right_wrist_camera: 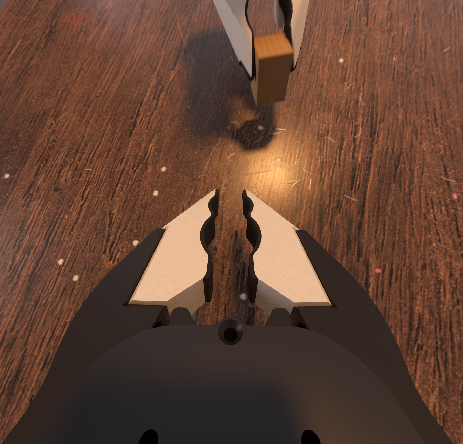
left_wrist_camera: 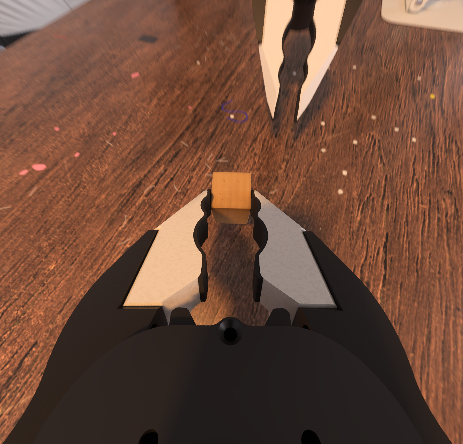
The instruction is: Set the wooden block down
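Two fingertips of my left claw clamp the wooden block above the worktop; releasing now risks a tumble, my right claw slightly apart, empty.

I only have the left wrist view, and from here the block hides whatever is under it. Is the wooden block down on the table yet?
Observer: Not yet. In the right wrist view the wooden block hangs above the table, with bare wood showing below its bottom edge.
Operator: Is it hanging straight?
Observer: Slightly tilted. It is taller than your view suggests, and the left gripper pinches only its upper part.
Operator: Anything beneath it?
Observer: Only its dark shadow and a pale speck on the wood.
Operator: Is the right gripper carrying anything?
Observer: No, the right gripper is empty, its fingers apart by a narrow gap.
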Robot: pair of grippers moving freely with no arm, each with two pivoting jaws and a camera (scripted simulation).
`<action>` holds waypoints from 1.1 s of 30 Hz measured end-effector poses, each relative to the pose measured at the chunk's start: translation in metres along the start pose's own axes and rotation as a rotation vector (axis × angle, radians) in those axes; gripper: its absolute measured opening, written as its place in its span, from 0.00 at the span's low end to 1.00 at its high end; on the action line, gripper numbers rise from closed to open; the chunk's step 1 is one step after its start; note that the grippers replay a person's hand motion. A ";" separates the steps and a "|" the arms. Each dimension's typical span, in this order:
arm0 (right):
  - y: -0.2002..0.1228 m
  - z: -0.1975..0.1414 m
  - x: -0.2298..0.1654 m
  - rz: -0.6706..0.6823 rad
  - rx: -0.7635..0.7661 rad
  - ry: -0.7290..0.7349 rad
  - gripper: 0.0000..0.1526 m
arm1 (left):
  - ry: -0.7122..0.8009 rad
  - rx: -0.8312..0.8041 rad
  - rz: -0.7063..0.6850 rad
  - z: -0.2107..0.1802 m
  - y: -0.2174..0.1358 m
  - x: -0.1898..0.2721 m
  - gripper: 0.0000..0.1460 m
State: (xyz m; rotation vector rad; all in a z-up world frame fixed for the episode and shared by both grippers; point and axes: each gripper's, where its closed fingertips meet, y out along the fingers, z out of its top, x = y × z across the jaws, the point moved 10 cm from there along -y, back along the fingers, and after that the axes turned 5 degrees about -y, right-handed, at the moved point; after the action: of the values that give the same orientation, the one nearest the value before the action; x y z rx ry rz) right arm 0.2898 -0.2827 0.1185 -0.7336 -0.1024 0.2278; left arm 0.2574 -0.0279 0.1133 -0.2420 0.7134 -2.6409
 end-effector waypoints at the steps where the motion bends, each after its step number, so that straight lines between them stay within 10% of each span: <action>1: 0.002 -0.001 0.001 0.003 -0.014 0.008 0.12 | -0.005 0.037 0.009 0.003 -0.001 0.001 0.21; 21: -0.024 -0.018 -0.001 -0.026 0.041 0.063 0.13 | -0.139 0.013 0.166 -0.007 -0.003 -0.021 0.21; 33: -0.045 0.005 0.019 -0.299 0.426 0.069 0.28 | -0.168 -0.071 0.239 -0.020 0.000 -0.033 0.21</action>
State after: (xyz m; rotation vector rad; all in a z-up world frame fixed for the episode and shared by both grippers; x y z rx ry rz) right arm 0.3155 -0.3073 0.1528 -0.2949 -0.0925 -0.0627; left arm 0.2821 -0.0058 0.0942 -0.3696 0.7317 -2.3408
